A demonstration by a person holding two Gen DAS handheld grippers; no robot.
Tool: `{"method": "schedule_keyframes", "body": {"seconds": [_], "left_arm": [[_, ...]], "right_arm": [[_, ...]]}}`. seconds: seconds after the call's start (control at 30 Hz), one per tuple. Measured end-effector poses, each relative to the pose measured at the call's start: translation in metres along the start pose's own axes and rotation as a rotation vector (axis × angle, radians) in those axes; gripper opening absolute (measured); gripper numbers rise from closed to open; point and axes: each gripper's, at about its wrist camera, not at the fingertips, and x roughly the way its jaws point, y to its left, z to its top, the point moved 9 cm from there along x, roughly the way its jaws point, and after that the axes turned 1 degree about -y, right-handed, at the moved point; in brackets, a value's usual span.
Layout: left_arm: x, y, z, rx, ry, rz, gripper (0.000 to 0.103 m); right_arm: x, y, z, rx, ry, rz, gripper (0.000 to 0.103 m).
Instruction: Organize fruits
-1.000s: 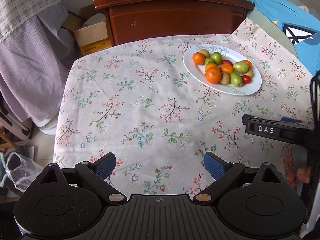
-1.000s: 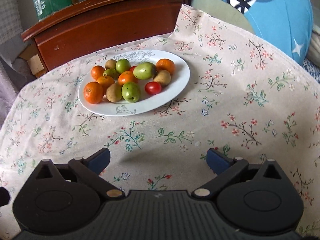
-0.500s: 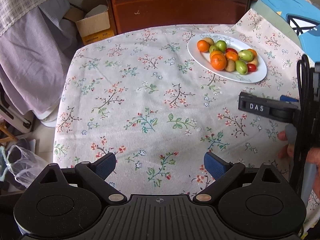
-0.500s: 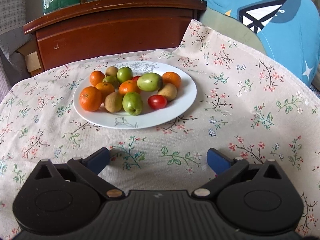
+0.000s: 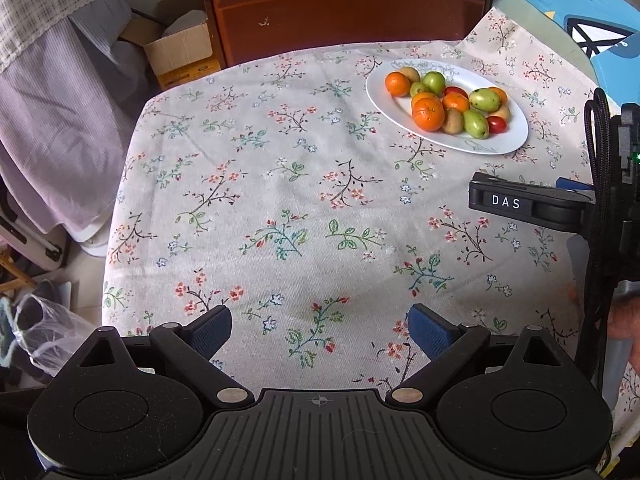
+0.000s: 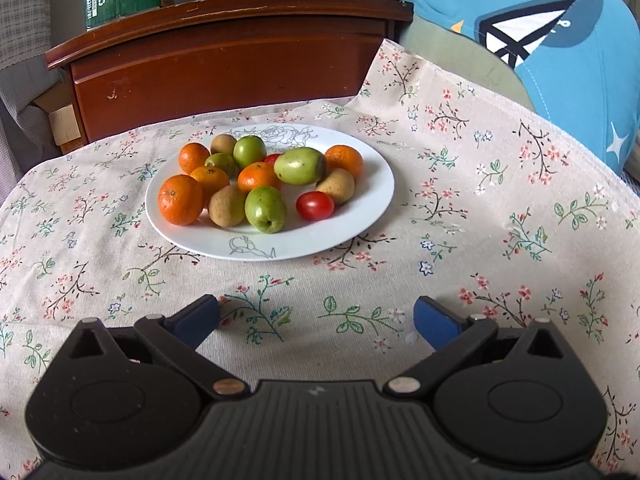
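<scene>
A white plate (image 6: 360,216) on the floral tablecloth holds several mixed fruits: oranges (image 6: 180,199), green fruits (image 6: 265,209), brown kiwis (image 6: 227,211) and a red tomato (image 6: 315,205). The plate also shows at the far right in the left wrist view (image 5: 516,136). My right gripper (image 6: 316,320) is open and empty, a short way in front of the plate. My left gripper (image 5: 320,330) is open and empty over the near middle of the cloth, far from the plate. The right gripper's body (image 5: 528,204) shows at the right of the left wrist view.
A dark wooden cabinet (image 6: 224,60) stands right behind the table. A blue cushion (image 6: 560,56) lies at the back right. Hanging clothes (image 5: 52,92), a cardboard box (image 5: 180,56) and a plastic bag (image 5: 44,332) are off the table's left edge.
The right gripper has moved closer to the plate. The left gripper's view has shifted a little forward and down towards the cloth. Both grippers stay open.
</scene>
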Motion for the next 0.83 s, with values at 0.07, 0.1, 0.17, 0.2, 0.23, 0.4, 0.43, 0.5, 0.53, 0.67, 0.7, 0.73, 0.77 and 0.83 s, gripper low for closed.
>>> {"method": "schedule_keyframes", "body": {"seconds": [0.07, 0.1, 0.17, 0.2, 0.23, 0.4, 0.43, 0.5, 0.53, 0.67, 0.7, 0.73, 0.77, 0.83], "left_arm": [[-0.003, -0.001, 0.001, -0.003, -0.006, -0.007, 0.096], [-0.004, -0.001, 0.001, -0.005, -0.008, -0.012, 0.096], [-0.007, -0.003, 0.001, -0.008, -0.015, -0.021, 0.096], [-0.009, -0.004, 0.000, -0.007, -0.019, -0.022, 0.096], [-0.010, -0.004, -0.001, -0.005, -0.022, -0.022, 0.096], [-0.016, -0.009, -0.011, 0.014, -0.025, -0.028, 0.096], [-0.017, -0.010, -0.013, 0.021, -0.027, -0.028, 0.096], [-0.020, -0.012, -0.018, 0.040, -0.032, -0.031, 0.096], [-0.021, -0.014, -0.021, 0.049, -0.029, -0.033, 0.096], [-0.023, -0.017, -0.028, 0.068, -0.031, -0.037, 0.096], [-0.024, -0.017, -0.028, 0.069, -0.035, -0.035, 0.096], [-0.025, -0.016, -0.029, 0.069, -0.038, -0.032, 0.096], [-0.026, -0.015, -0.029, 0.067, -0.040, -0.031, 0.096], [-0.027, -0.014, -0.028, 0.058, -0.042, -0.037, 0.096]], "right_arm": [[0.000, 0.000, 0.000, 0.000, 0.000, 0.000, 0.103], [0.000, 0.000, 0.000, 0.000, 0.000, 0.000, 0.103], [0.000, 0.000, 0.000, 0.000, 0.000, 0.000, 0.103], [0.000, 0.000, 0.000, 0.000, 0.000, 0.000, 0.103], [0.000, 0.000, 0.000, 0.000, 0.000, 0.000, 0.103], [0.000, 0.000, 0.000, 0.000, 0.000, 0.000, 0.103], [0.000, 0.000, 0.000, 0.000, 0.000, 0.000, 0.103], [0.000, 0.000, 0.000, 0.000, 0.000, 0.000, 0.103], [0.000, 0.000, 0.000, 0.000, 0.000, 0.000, 0.103], [0.000, 0.000, 0.000, 0.000, -0.001, 0.000, 0.103], [0.000, 0.000, 0.000, 0.000, -0.001, 0.000, 0.103], [0.000, 0.000, 0.000, 0.000, 0.000, 0.000, 0.103], [0.000, 0.000, 0.000, 0.000, 0.000, 0.000, 0.103], [0.000, 0.000, 0.000, 0.000, 0.000, 0.000, 0.103]]}}
